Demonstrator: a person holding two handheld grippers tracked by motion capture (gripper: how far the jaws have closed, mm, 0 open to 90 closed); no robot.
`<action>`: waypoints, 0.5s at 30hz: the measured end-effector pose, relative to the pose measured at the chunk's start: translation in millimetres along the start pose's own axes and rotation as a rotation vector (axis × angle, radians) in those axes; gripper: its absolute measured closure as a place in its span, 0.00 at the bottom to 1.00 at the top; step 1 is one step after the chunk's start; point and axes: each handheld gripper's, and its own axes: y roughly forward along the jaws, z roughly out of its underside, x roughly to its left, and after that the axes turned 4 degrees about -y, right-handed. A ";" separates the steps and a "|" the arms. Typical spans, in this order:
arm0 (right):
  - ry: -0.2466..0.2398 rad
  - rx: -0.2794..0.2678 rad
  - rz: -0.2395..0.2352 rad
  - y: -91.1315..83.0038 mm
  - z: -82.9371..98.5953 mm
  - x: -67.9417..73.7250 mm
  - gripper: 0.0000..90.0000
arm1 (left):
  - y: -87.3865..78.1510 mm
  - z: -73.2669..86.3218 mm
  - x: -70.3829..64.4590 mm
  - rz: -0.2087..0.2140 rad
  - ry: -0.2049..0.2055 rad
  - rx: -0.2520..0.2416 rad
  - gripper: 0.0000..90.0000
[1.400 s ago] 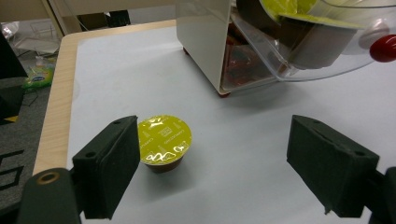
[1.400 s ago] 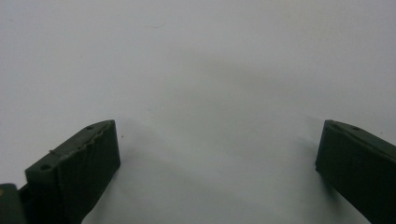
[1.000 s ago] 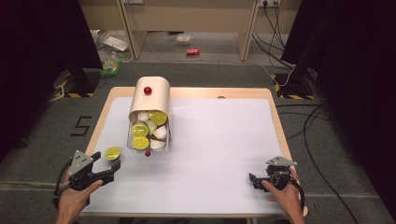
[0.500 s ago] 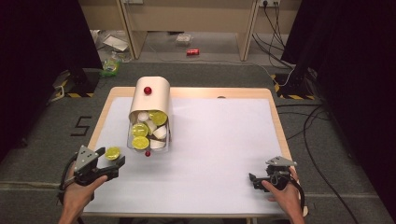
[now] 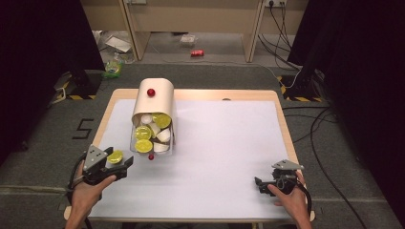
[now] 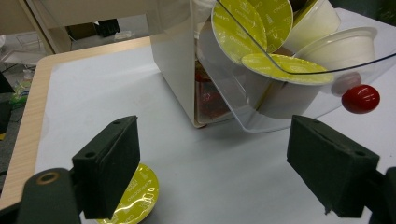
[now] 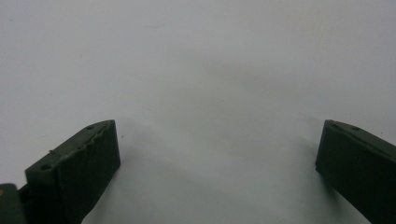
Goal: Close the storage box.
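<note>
Down at the near edge, the left gripper (image 5: 125, 164) sits at about seven o'clock on the table (image 5: 224, 143), its fingers (image 6: 109, 170) spread wide and holding nothing. A lone yellow-lidded capsule (image 5: 114, 157) lies flat on the white surface just beside its left finger, touching or nearly so. At five o'clock the right gripper (image 5: 258, 183) rests low over bare table, fingers likewise wide apart and empty.

Further in, around ten o'clock, stands the cream capsule dispenser (image 5: 154, 102), its clear drawer (image 6: 299, 88) tipped open and full of yellow-lidded capsules and white cups, a red knob (image 6: 360, 98) at its front.

To my eye the job is picking up the loose capsule: swing the left gripper so the capsule sits between the fingers, come down level, then squeeze gently on the rim, since the foil looks easy to dent.

The loose lid's printing is too small to read surely; one lid in the drawer seems to begin "CAR".
</note>
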 end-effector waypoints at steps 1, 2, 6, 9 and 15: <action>0.000 0.000 0.000 0.0 0.0 0.0 0.00 | 0.5 -0.2 0.2 -0.001 0.000 0.001 0.19; 0.000 0.000 -0.001 0.0 0.0 0.0 0.00 | 1.2 -0.3 0.5 -0.003 -0.002 0.000 0.19; 0.000 0.000 0.000 0.0 0.0 0.0 0.00 | 2.4 -0.8 0.2 -0.006 -0.004 -0.003 0.19; 0.000 0.000 0.000 0.0 0.0 0.0 0.00 | 3.8 -2.2 -0.3 -0.009 -0.010 -0.008 0.19; -0.001 0.000 0.000 0.0 0.0 -0.1 0.00 | 6.0 -5.0 -4.3 -0.017 0.002 -0.010 0.17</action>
